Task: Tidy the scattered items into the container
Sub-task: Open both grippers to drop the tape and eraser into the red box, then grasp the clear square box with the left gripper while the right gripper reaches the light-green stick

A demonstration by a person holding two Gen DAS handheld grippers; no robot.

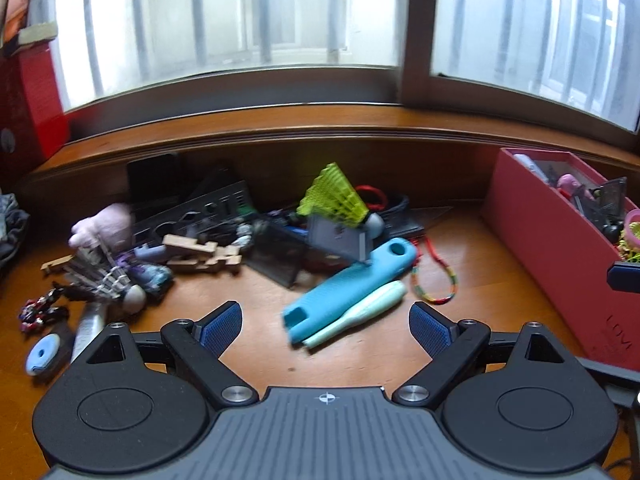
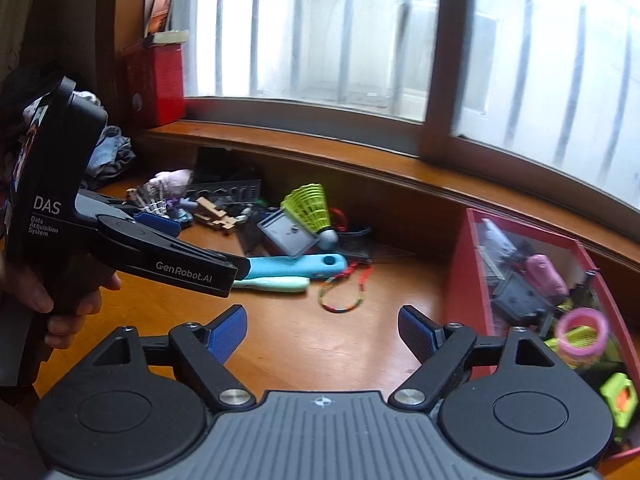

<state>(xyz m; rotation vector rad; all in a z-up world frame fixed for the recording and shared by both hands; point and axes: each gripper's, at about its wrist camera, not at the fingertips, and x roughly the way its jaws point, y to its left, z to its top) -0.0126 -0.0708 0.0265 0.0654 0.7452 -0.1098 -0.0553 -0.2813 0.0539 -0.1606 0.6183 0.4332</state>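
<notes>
L gripper [image 1: 325, 330]: jaws wide apart, nothing between them; hovers over bare wood of the bench [image 1: 260, 356], aimed at the blue handle. Seen side-on in R view [image 2: 240, 266], held by a hand [image 2: 60, 300].
R gripper [image 2: 322, 330]: jaws wide apart, empty; over bench just left of the box.
Blue handle [image 1: 348, 290]: lies flat on bench, diagonal, hole end toward the pile; pale mint tool [image 1: 360, 314] touching alongside it.
Red box [image 1: 560, 264]: container, R side of bench by the sill; already holds pink ring [image 2: 582, 332], green bits, dark parts & more.
Bead loop [image 1: 436, 280]: multicolour, flat on bench betw. blue handle & box.
Shuttlecock [image 1: 336, 198]: yellow-green, tilted, resting on grey block [image 1: 340, 240] in the pile.
Pile, back-left: wooden puzzle piece [image 1: 200, 254], pink plush [image 1: 104, 226], dark metal plate, small beads; blurred, rest hard to ID.
Far L edge: small blue-white disc [image 1: 42, 354] on bench.
</notes>
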